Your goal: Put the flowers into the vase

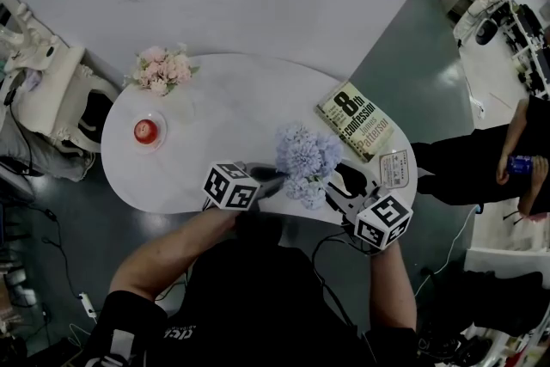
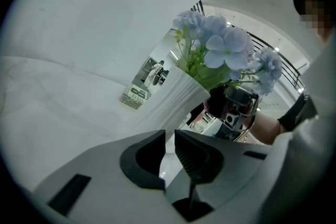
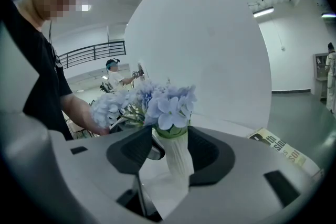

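Right gripper view shows the tall white ribbed vase (image 3: 177, 162) standing upright directly between the 2 jaws of the right gripper (image 3: 170, 136). The jaws stand wide apart with a gap on each side, so the pads press on nothing. The pale blue hydrangea flowers (image 3: 167, 105) sit in the vase's mouth, green stems down inside and heads spreading just above the jaw tips, so I judge the placing done. In the head view the flowers (image 1: 306, 159) stand near the near edge of the white oval table (image 1: 223, 99), to the left of the yellow-green book (image 1: 357, 120) and hiding the vase beneath them. The left gripper (image 1: 277, 178) reaches in from the near left and the right gripper (image 1: 333, 189) from the near right. In the left gripper view the left gripper (image 2: 169, 136) has its jaws drawn almost together, with only a thin slit, at the vase's lower body (image 2: 173, 97); I judge they nip its ribbed wall to steady it. The vase's long axis is vertical and crosses the right gripper's line, straight ahead inside the open jaws. The clear way out is therefore straight back toward the near right; drifting sideways or lifting could knock the vase or catch the blooms.
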Motion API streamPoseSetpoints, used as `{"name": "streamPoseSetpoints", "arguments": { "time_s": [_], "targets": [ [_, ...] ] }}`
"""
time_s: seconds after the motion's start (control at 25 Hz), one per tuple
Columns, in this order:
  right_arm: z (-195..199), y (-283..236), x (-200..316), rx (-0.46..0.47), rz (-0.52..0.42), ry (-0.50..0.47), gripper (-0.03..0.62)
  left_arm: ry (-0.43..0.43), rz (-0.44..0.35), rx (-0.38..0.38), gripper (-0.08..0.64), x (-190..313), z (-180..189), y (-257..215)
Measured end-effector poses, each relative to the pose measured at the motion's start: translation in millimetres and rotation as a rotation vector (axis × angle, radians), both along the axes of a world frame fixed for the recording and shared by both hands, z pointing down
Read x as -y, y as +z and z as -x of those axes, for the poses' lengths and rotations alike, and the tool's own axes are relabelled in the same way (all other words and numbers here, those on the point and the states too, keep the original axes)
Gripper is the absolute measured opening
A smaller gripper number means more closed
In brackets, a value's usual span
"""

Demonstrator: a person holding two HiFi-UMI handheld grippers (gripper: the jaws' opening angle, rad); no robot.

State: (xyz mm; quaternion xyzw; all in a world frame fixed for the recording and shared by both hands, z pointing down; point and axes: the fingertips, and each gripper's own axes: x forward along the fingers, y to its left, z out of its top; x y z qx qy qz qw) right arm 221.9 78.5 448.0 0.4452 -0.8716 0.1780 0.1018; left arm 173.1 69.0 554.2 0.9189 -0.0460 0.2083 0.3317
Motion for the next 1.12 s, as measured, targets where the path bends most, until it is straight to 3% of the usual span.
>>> {"name": "streamPoseSetpoints", "arguments": {
  "time_s": [0.52,1.12],
  "targets": [
    [-5,15,-7,-0.02,0.026,0.041,0.209,0.016,-0.045,0.024,0.057,0,8,2],
    [-22,-4,-15,-0.01,-0.006,0.2,0.209,0.032,-0.067,-0.008,0.034,-2,27,-8]
  ]
}}
